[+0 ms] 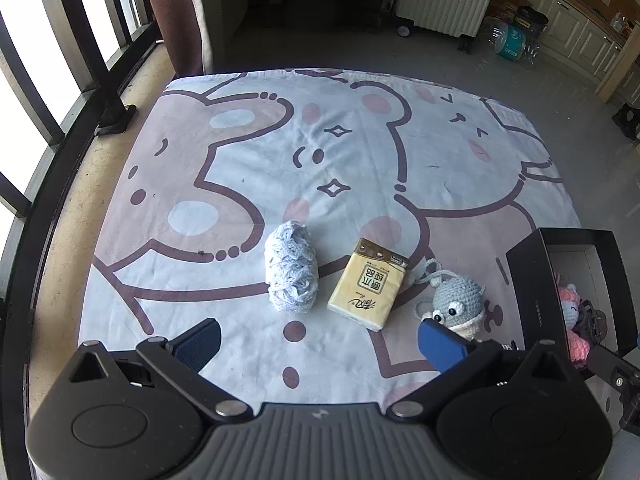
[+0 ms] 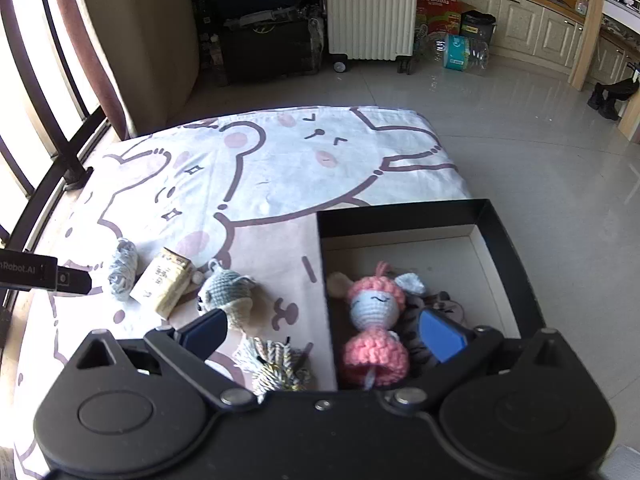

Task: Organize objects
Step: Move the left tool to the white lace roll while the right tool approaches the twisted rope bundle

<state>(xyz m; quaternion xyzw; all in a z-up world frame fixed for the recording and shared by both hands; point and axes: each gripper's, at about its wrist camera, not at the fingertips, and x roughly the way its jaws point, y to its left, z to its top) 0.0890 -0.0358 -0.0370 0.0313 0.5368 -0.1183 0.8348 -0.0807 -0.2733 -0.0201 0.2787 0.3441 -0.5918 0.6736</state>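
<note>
On the cartoon-print cloth (image 1: 248, 184) lie a pale blue yarn skein (image 1: 291, 267), a yellow tissue pack (image 1: 369, 283) and a grey crochet toy (image 1: 459, 300). My left gripper (image 1: 320, 340) is open and empty, hovering just short of them. A black box (image 2: 504, 240) at the right holds a pink crochet doll (image 2: 374, 320) and a striped toy (image 2: 420, 320). My right gripper (image 2: 324, 330) is open and empty above the box's left wall, over the doll. A mixed-colour yarn bundle (image 2: 276, 364) lies under it outside the box. The skein (image 2: 122, 270), pack (image 2: 165, 282) and grey toy (image 2: 228, 290) show to its left.
A dark window railing (image 1: 48, 128) borders the cloth on the left. Beyond the cloth's far edge are tiled floor, a white suitcase (image 2: 370, 8), boxes and cabinets (image 2: 536, 28). The left gripper's body (image 2: 44, 276) shows at the right wrist view's left edge.
</note>
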